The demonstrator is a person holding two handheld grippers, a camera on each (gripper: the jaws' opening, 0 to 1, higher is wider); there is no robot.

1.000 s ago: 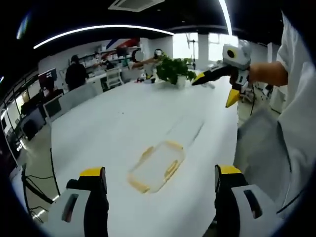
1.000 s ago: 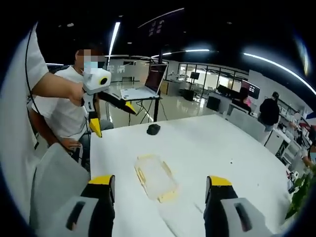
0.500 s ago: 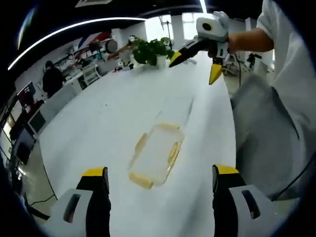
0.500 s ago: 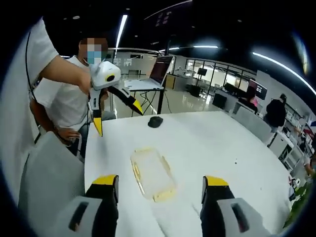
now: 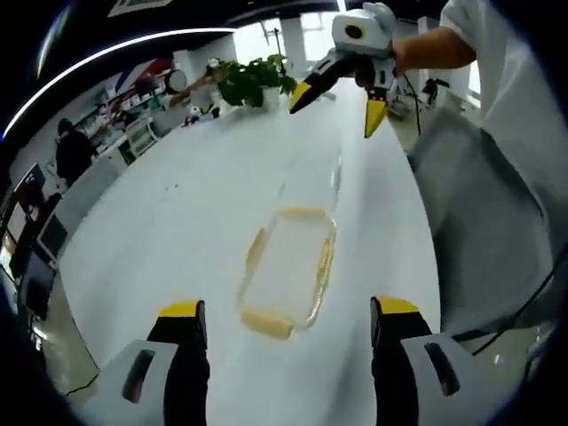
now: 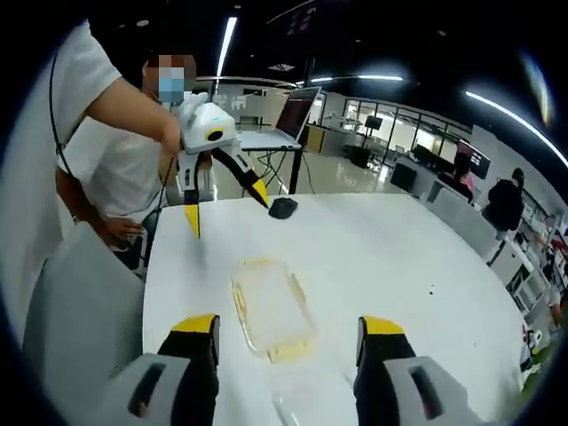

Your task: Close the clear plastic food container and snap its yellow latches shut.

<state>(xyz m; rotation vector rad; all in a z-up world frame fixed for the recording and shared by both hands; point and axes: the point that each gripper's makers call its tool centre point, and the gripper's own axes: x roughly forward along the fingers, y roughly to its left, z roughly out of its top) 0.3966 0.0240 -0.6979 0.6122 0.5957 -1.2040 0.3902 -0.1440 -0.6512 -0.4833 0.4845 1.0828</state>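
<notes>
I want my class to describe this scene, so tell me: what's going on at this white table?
A person holds a pair of tongs in each hand above a white table. A clear plastic container with yellow latches lies flat on it, untouched. Both the left tongs and the right tongs are open and held in the air, gripping nothing. A potted plant stands at the far end, and a dark computer mouse lies near another edge.

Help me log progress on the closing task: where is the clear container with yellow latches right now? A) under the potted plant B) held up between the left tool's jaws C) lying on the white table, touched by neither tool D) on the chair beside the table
C: the container lies flat on the white table, with the left tool and right tool both open and apart from it.
</notes>
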